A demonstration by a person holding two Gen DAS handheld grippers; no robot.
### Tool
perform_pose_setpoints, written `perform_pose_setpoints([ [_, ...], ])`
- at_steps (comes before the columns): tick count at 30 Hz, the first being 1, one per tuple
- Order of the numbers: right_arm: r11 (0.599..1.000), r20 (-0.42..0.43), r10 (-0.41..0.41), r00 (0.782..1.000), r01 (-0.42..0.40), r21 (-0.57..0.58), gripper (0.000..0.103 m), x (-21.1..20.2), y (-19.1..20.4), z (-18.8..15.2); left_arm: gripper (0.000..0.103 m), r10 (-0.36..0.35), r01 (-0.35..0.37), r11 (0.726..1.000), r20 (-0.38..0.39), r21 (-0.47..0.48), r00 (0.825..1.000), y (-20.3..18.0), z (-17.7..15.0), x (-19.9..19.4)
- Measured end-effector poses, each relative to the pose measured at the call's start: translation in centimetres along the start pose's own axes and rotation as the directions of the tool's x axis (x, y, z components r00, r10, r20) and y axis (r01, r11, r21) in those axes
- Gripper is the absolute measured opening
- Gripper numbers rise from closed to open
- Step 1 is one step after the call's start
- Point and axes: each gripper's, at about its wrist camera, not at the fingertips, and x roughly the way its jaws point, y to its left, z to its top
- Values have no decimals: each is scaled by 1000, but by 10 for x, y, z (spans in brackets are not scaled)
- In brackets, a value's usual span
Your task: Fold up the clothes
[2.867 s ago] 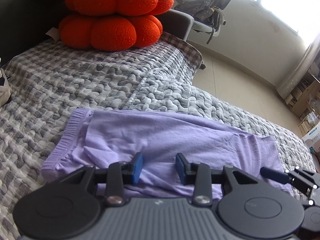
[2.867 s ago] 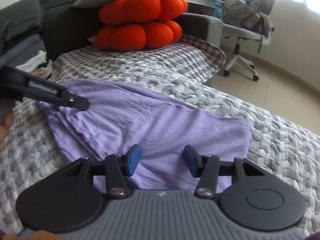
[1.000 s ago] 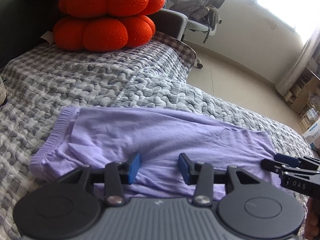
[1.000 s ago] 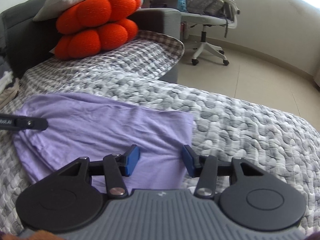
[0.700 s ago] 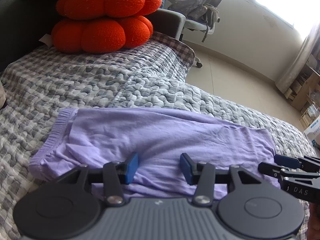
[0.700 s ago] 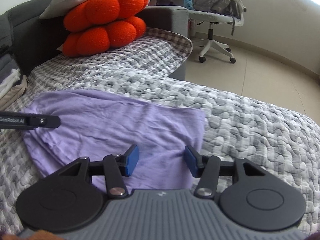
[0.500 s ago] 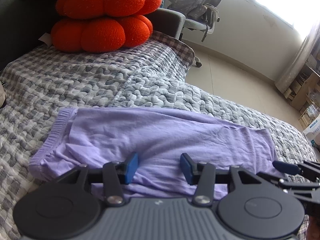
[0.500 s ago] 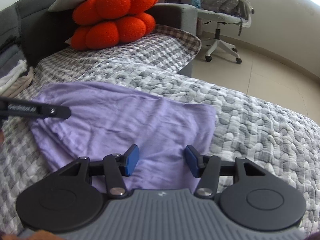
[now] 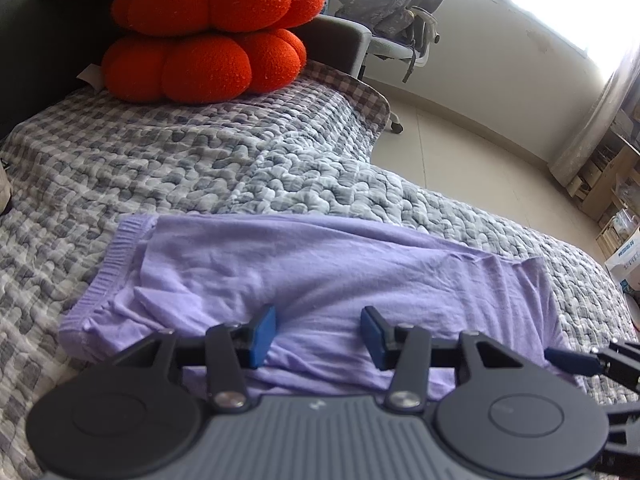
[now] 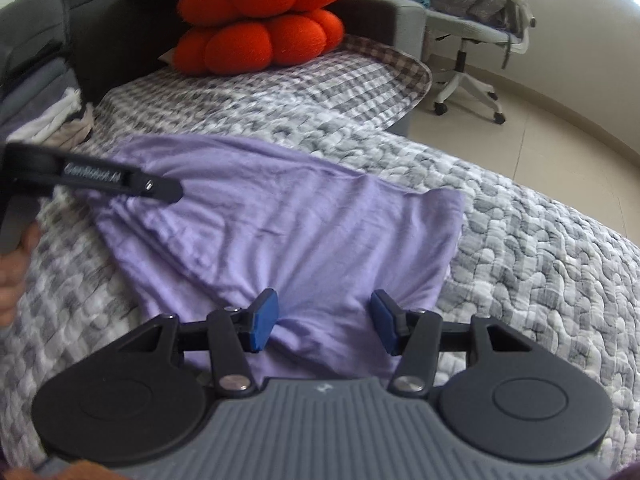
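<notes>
- A lilac garment [image 9: 320,276] is laid flat on a grey-and-white quilted bed cover [image 9: 208,168]; it is partly folded, with its ribbed hem [image 9: 108,264] turned toward 9 o'clock in the left wrist view.
- The left gripper [image 9: 318,332] is held above the near edge of the garment. Its blue pads [image 9: 262,334] are set apart — no cloth is clamped between them.
- The right gripper [image 10: 324,322] is held over the garment's near right part, at 6 o'clock in the right wrist view. Its jaws are apart, with fabric seen below the gap and not pinched.
- In the right wrist view, the left gripper is seen at 9 o'clock, with a hand [image 10: 16,276] below it.
- No container is seen on the bed. Two stacked orange cushions [image 9: 208,32] are placed at 12 o'clock, against a dark headboard [image 10: 100,40].
- An office chair [image 10: 472,40] with a backpack [image 9: 388,4] on its seat is located at 1 o'clock, on the floor — well apart from the garment.
</notes>
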Motion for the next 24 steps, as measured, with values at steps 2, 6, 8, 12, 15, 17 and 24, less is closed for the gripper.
perform_pose_setpoints([
  [2,1000,1,20,1000,-20,-2,55,-3,-4,0,48,-12,12,1000,-3,-26,1000,5,2,-1],
  [6,995,67,12,998,-19,97,51,-14,-28,8,48,-43,43,996,-4,-75,999,13,5,-2],
  [8,989,109,-42,993,26,144,51,-20,-45,12,48,-46,46,995,-2,-85,999,13,5,-2],
  [12,971,126,-112,986,82,223,51,-17,-70,15,49,-41,41,996,1,-74,999,10,5,-1],
  [15,973,116,-89,989,61,223,36,-4,-67,17,49,-38,38,997,1,-72,999,10,5,-1],
  [17,978,109,-60,992,36,205,35,8,-61,20,49,-39,39,997,0,-71,999,9,5,-1],
  [24,990,117,-108,987,95,106,30,36,-59,28,49,-41,41,996,1,-76,999,14,5,0],
])
